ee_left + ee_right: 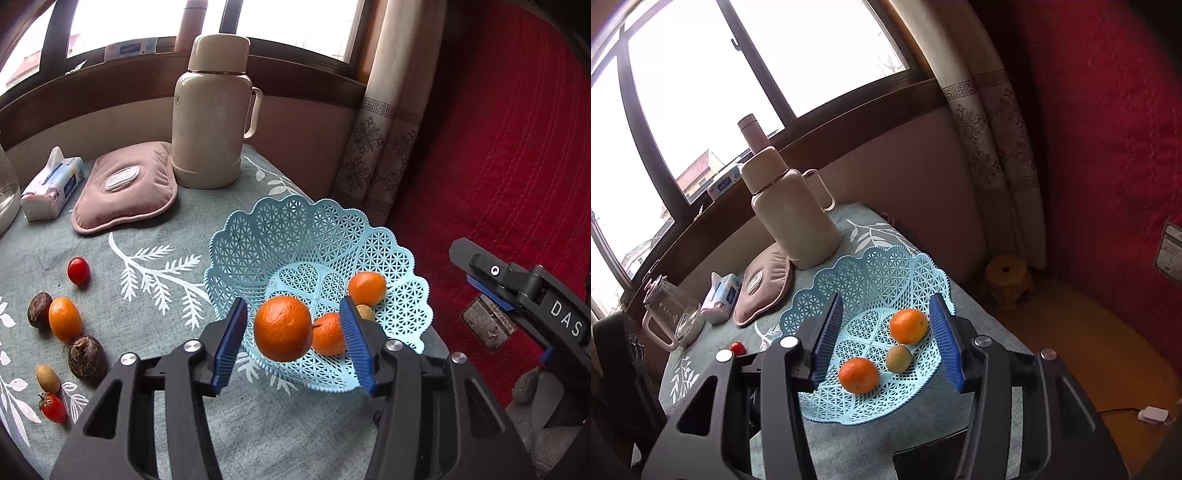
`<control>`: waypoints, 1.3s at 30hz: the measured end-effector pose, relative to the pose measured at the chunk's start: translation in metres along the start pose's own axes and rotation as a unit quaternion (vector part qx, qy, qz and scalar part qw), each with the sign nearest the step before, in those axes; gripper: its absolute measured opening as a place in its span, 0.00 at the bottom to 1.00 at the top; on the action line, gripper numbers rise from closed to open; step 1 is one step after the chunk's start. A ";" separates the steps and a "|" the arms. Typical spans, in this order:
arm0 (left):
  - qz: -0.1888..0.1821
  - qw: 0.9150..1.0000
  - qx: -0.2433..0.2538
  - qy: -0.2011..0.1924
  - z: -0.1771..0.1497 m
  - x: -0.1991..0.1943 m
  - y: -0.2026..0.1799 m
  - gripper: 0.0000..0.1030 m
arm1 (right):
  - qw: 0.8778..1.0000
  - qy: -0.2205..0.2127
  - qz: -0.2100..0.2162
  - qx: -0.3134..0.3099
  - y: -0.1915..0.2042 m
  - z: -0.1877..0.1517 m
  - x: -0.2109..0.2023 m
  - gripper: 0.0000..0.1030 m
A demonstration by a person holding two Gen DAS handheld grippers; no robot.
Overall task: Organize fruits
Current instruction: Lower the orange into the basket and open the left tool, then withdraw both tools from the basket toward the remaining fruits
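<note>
**Orange over the basket, loose fruit waiting on the left**

On the left of the table (177,229) lie a cherry tomato (78,270), two dark brown fruits (40,309), a small orange (65,319), a tan fruit (47,378) and a second tomato (53,407), all well apart from the basket.

The left gripper (293,306) has its fingers spread wide. The big orange (282,328) sits between them over the near rim of the blue basket (280,229), not clamped; a gap shows on its right side.

To finish well, I would let it settle toward the bare left part of the basket, away from the two oranges (858,374) and greenish fruit (898,358) inside, so nothing rolls out.

The right gripper (887,301) hangs over the basket, fingers apart and empty; it may crowd the drop.

The tissue pack (51,188), pink pad (125,192) and flask (210,110) stand behind, clear of the path.
</note>
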State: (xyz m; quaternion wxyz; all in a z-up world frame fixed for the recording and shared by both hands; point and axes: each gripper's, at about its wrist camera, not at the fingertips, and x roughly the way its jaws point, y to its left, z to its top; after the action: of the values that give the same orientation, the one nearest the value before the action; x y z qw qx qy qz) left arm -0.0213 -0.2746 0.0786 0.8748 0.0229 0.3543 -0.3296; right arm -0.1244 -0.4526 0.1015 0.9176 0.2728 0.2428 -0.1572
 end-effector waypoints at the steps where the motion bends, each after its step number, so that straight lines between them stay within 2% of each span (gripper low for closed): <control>1: 0.001 1.000 0.000 -0.008 0.000 -0.003 0.001 0.69 | 1.000 0.000 -0.002 -0.003 0.001 0.000 0.000 0.54; 5: 0.011 1.000 0.004 -0.025 0.003 -0.013 0.005 0.73 | 1.000 0.002 -0.003 -0.001 0.000 -0.002 0.000 0.54; 7: 0.020 0.999 0.004 -0.034 0.003 -0.018 0.008 0.77 | 1.000 0.000 -0.003 0.000 0.001 -0.002 0.000 0.62; 9: 0.038 0.999 0.005 -0.038 0.004 -0.022 0.010 0.81 | 1.000 -0.003 -0.004 0.003 0.001 -0.003 -0.001 0.66; 13: 0.058 0.997 0.003 -0.047 0.005 -0.030 0.013 0.87 | 1.000 -0.003 -0.004 0.004 0.001 -0.004 -0.001 0.66; 20: 0.078 0.994 0.016 -0.076 0.006 -0.050 0.012 0.89 | 1.000 -0.006 -0.001 0.005 0.003 -0.004 -0.004 0.68; 22: 0.078 0.994 0.015 -0.081 0.006 -0.055 0.012 0.89 | 1.000 -0.008 0.001 0.007 0.003 -0.004 -0.005 0.71; 39: 0.096 0.991 -0.016 -0.088 0.001 -0.070 0.034 0.89 | 1.000 0.000 0.011 -0.009 0.018 -0.015 -0.005 0.73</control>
State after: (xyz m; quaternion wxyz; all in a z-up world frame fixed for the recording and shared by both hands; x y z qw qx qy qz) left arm -0.0374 -0.2090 0.1174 0.9305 0.0133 0.2773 -0.2391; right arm -0.1264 -0.4291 0.1003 0.9216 0.2670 0.2416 -0.1449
